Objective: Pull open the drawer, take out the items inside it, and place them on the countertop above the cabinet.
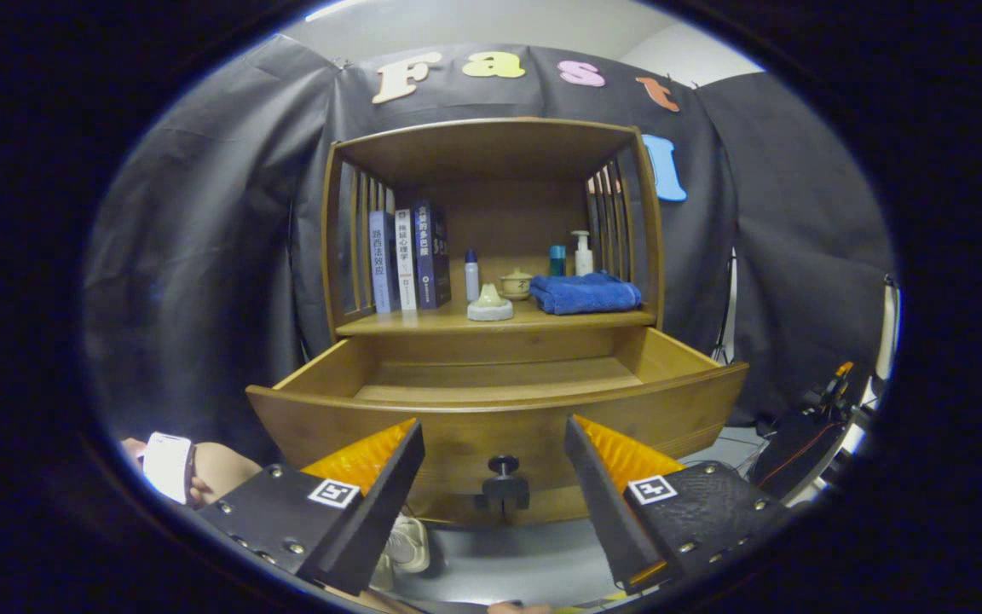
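Standing against the draped wall, the brown wooden cabinet (491,256) with slatted sides takes up most of the scene ahead of the gripper. Its wide wooden drawer (499,401) is pulled well out toward the camera, and the part of the drawer floor that can be seen is bare wood; the near strip behind the front panel is hidden. The countertop (423,322) above the drawer forms a roofed shelf that carries everything else. A folded blue towel (585,293) lies on its right part. Three upright books (410,257) lean together at the left, against the slats. Behind the towel stand a white pump bottle (581,253) and a teal cylindrical container (557,260). Near the middle sits a small beige lidded ceramic pot (515,284), with a slim white bottle with a blue cap (471,275) to its left. In front of these, close to the shelf edge, rests a pale green rounded ceramic piece (489,304).

The gripper (495,452) hangs in front of the drawer panel with its two fingers spread wide apart, grasping nothing. The small black round knob (504,486) on the drawer front sits in the gap between them, touched by neither finger. To the left, beside the gripper, a person's wrist wears a white band (169,465).
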Tool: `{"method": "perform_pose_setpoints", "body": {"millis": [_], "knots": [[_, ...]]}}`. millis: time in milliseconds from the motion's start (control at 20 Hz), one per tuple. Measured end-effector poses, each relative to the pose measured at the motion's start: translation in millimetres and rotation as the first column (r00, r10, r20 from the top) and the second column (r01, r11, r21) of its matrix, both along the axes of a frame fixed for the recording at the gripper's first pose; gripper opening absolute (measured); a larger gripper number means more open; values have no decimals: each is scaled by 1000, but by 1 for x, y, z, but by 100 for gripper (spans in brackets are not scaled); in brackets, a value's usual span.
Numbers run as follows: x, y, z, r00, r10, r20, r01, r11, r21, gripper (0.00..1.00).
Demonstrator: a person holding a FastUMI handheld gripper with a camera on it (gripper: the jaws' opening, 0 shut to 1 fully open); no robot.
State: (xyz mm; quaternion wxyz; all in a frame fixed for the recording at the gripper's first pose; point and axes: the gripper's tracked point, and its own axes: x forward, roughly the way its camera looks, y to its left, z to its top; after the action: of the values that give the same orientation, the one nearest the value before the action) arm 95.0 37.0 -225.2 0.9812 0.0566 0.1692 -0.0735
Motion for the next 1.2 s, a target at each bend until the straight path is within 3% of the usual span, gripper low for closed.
{"method": "perform_pose_setpoints", "body": {"millis": [1200], "knots": [[35,20,-37,997,6,-72,-5,1000,11,99]]}}
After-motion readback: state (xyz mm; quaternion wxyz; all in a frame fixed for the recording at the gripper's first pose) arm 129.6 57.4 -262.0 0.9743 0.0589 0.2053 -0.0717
